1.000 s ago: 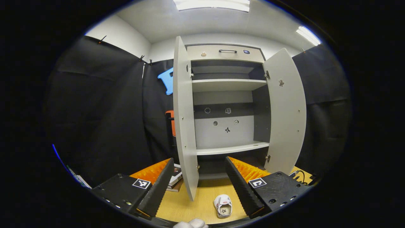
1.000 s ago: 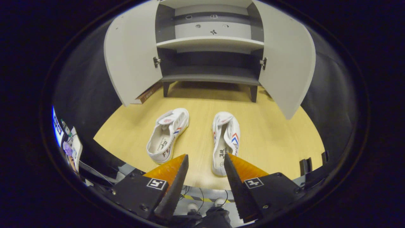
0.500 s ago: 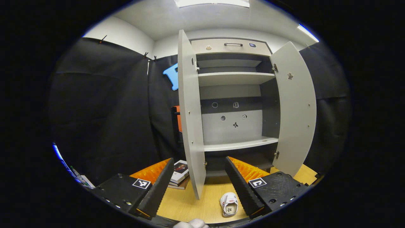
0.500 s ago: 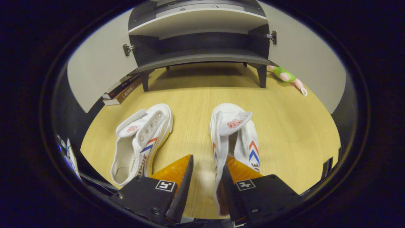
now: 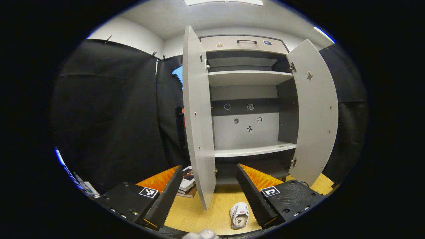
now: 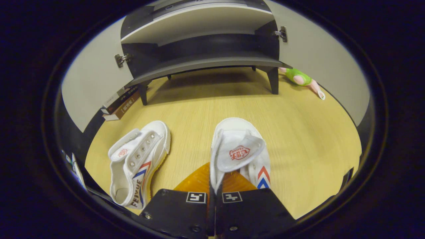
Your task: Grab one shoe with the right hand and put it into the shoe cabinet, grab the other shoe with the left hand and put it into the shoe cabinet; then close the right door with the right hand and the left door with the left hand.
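Two white canvas shoes with red and blue stripes lie on the wooden floor in the right gripper view. My right gripper (image 6: pixel 213 171) is shut on the left side wall of the right-hand shoe (image 6: pixel 239 151), near its heel. The other shoe (image 6: pixel 138 161) lies apart to its left, tipped on its side. The shoe cabinet (image 5: pixel 247 99) stands with both doors open, and its low dark shelf (image 6: pixel 206 62) is bare. My left gripper (image 5: pixel 209 169) hangs open in the air in front of the cabinet, high above one white shoe (image 5: pixel 239 215).
The left door (image 5: pixel 196 116) stands edge-on just ahead of my left gripper; the right door (image 5: pixel 315 109) swings wide. A stack of books (image 6: pixel 119 103) lies by the cabinet's left leg, and a green plush toy (image 6: pixel 299 78) lies beside the right leg.
My right gripper dropped lower onto the right-hand shoe and went from open to shut on its side wall. My left gripper view shifted only slightly.
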### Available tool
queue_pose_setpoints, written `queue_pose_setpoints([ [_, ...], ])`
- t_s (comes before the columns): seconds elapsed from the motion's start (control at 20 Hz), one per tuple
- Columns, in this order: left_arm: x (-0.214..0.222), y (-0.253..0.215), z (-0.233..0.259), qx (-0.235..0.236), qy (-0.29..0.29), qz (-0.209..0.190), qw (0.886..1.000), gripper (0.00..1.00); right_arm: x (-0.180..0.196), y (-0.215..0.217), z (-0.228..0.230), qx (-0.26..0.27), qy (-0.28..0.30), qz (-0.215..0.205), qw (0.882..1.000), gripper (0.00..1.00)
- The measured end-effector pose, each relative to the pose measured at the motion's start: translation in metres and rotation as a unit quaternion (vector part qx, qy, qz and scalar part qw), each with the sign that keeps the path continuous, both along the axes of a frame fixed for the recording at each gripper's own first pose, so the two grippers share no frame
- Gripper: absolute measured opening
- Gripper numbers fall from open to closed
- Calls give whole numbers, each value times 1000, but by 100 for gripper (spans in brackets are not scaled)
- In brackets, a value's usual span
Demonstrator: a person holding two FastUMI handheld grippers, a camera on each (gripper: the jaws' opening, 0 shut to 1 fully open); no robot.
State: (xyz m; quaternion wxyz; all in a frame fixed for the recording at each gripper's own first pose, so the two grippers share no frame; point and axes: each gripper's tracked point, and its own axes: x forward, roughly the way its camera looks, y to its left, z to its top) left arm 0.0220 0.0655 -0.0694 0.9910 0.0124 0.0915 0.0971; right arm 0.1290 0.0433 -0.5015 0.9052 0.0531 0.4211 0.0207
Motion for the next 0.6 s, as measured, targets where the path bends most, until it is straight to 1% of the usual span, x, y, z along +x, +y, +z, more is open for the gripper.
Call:
queue_pose_setpoints([
  [0.2,3,-3,-2,-6,-2,-5,1000,96,1,-3,35,-11,-23,20,999,5],
  [0.35,1,-4,-3,-7,-4,-11,1000,96,1,0,77,-21,-55,39,997,5],
  [0.5,-1,-7,-8,-7,-5,-20,1000,96,5,4,140,-17,-96,49,994,4],
  [0.55,-2,-7,-11,-8,-5,-22,1000,100,8,4,163,-17,-112,51,992,4],
  [0.6,-4,-7,-14,-9,-4,-23,1000,100,13,5,189,-17,-129,51,990,4],
])
